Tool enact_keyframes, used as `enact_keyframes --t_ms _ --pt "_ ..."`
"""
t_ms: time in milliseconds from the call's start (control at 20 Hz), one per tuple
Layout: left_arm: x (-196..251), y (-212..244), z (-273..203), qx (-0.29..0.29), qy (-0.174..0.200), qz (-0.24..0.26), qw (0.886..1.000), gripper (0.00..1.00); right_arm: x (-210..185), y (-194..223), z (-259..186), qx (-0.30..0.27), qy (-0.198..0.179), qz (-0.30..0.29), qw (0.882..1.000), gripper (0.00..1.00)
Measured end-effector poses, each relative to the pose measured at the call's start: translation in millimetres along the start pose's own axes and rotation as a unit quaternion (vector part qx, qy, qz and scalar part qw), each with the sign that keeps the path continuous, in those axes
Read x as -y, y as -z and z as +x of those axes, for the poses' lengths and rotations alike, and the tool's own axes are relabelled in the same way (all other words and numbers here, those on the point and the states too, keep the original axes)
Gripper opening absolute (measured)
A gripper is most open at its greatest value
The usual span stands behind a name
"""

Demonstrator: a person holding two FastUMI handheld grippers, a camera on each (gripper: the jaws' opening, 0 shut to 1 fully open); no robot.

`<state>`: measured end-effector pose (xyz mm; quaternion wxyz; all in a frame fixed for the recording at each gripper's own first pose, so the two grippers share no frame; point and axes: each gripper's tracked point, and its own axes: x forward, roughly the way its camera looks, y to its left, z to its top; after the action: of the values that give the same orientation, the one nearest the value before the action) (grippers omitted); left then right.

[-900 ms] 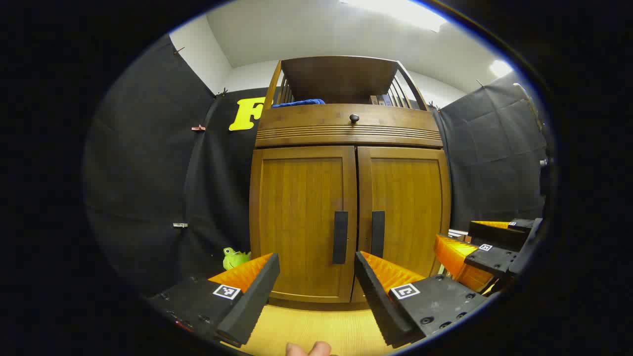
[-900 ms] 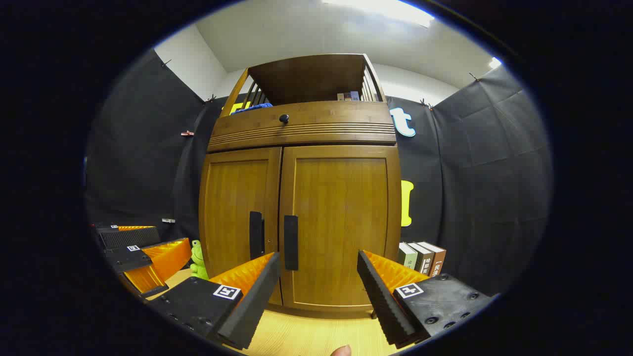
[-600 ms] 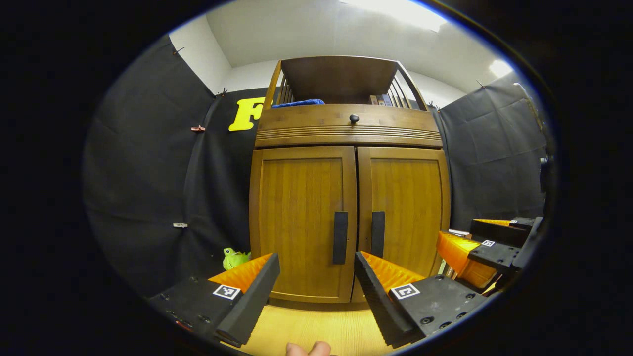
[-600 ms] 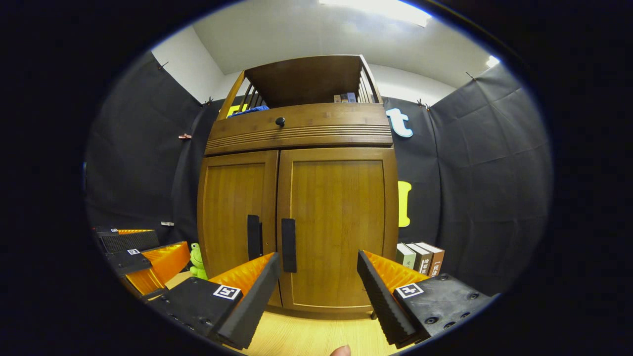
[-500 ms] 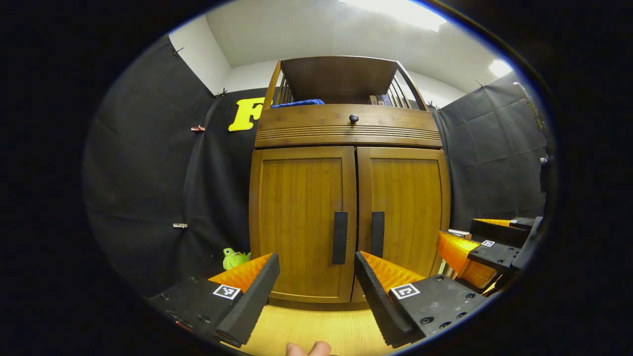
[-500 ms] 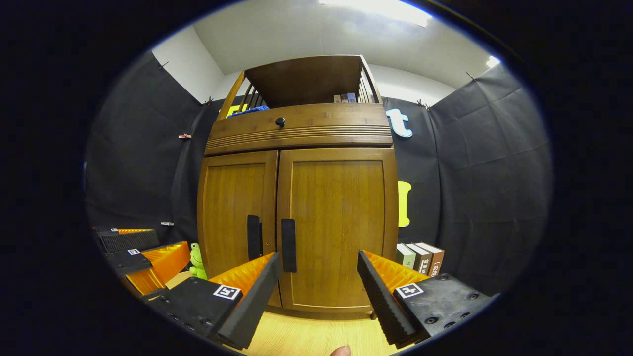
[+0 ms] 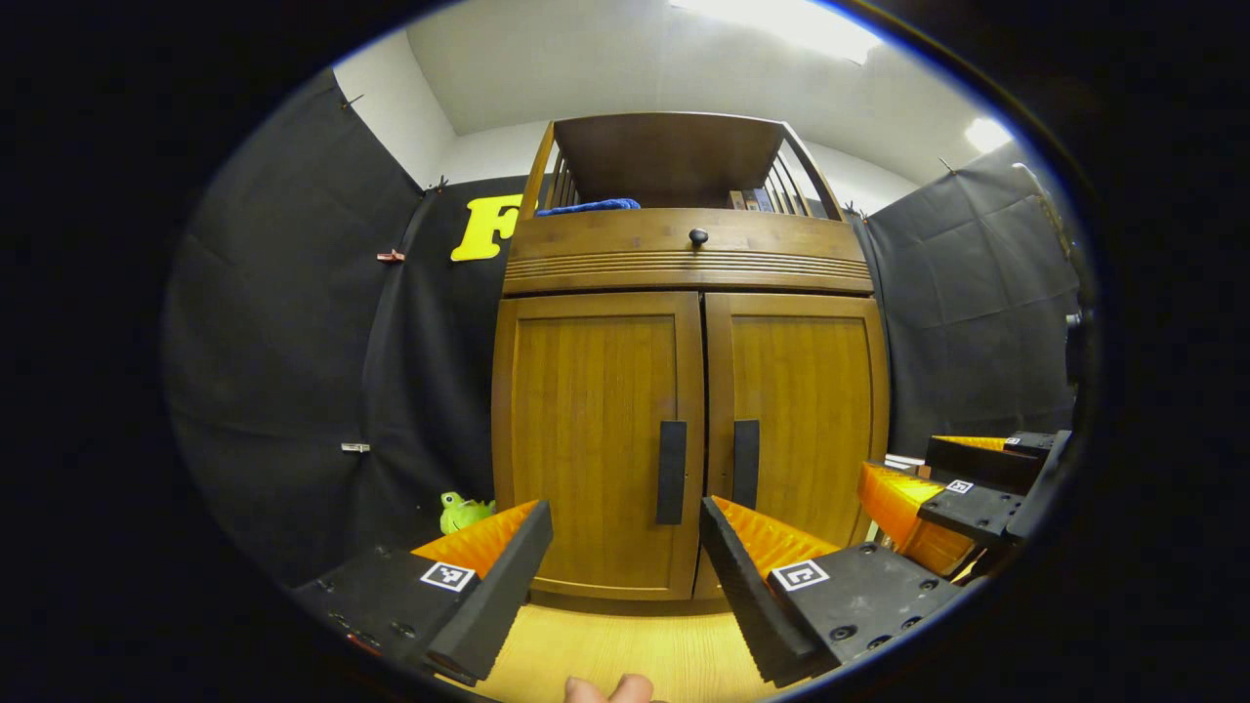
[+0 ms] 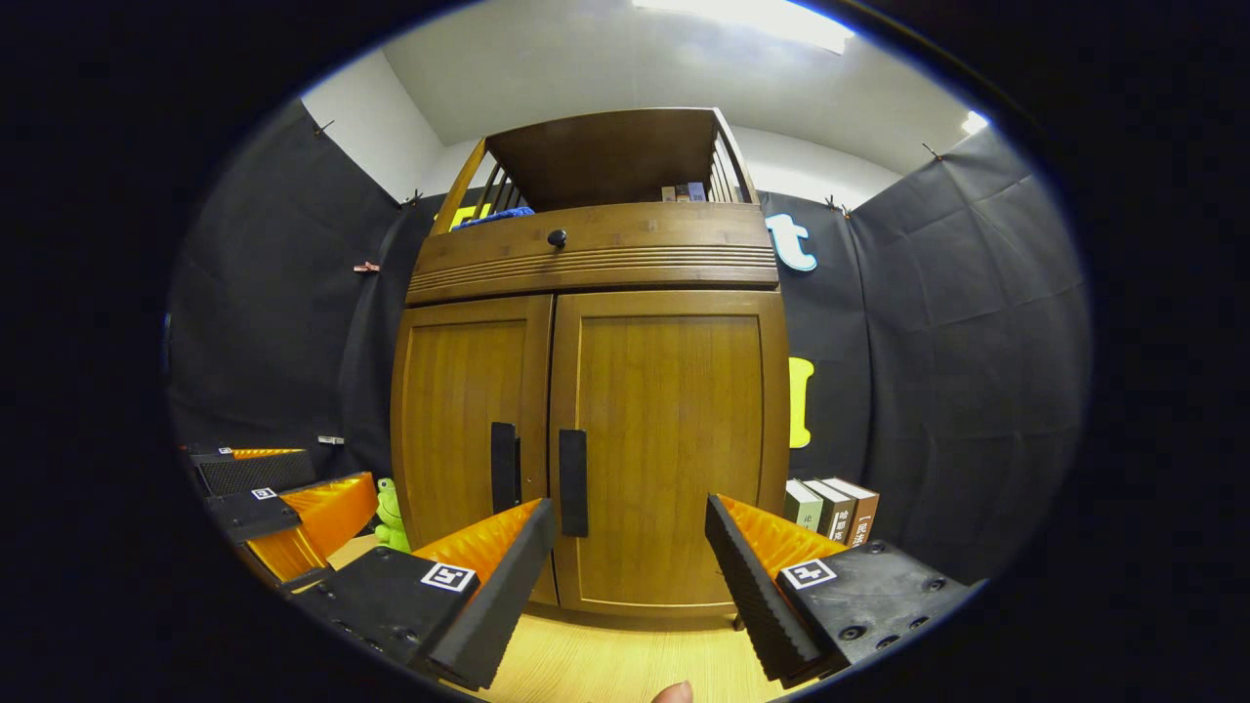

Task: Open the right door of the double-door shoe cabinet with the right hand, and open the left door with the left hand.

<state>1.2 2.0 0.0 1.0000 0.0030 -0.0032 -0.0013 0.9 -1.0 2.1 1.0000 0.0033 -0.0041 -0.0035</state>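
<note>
Both tools, L (image 7: 625,547) & R (image 8: 630,547), gape level before shut cabinet (image 8: 586,391).

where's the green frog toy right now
The green frog toy sits low on the floor at the shoe cabinet's left side against the black cloth; in the right gripper view it peeks beside the cabinet's lower left corner.

Left hand-held gripper (image 7: 625,547) level and pointing forward, fingers spread wide with nothing between them, right hand-held gripper (image 8: 630,547) alongside in the same pose, jaws equally wide and empty, a fingertip (image 7: 610,689) showed below the left one
</note>
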Motion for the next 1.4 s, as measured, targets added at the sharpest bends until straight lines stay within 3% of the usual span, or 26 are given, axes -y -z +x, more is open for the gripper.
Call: enact_keyframes --t_ms 600,700,900,1000,1050,1350,1400 --pt "-6.3 10.3 -2.2 -0.009 -0.002 0.004 1.000 0.94 -46.8 25.5 86.8 -0.011 -0.020 -0.005 1.000 0.95" --pt "-9.1 11.6 -2.3 -0.011 -0.006 0.007 1.000 0.94 -49.6 35.7 105.8 -0.019 -0.019 -0.006 1.000 0.99" --pt "-16.8 16.0 -5.5 -0.013 -0.007 0.005 1.000 0.94 -55.6 51.9 136.6 -0.031 -0.024 -0.006 0.999 0.95" --pt "-17.9 16.6 -4.4 -0.013 -0.009 0.006 1.000 0.94 -55.8 56.4 150.6 -0.031 -0.022 0.005 0.999 0.99" --pt "-19.0 17.5 -4.2 -0.014 -0.009 0.007 1.000 0.94 -55.5 57.6 157.9 -0.031 -0.021 0.010 0.999 0.95" --pt "-27.2 21.5 -2.2 -0.021 -0.014 0.004 1.000 0.93 -61.1 72.0 179.4 -0.044 -0.024 0.020 0.999 0.99" --pt "-29.1 20.9 -1.9 -0.022 -0.017 0.004 1.000 0.95 -61.4 73.7 180.9 -0.044 -0.024 0.021 0.999 0.87"
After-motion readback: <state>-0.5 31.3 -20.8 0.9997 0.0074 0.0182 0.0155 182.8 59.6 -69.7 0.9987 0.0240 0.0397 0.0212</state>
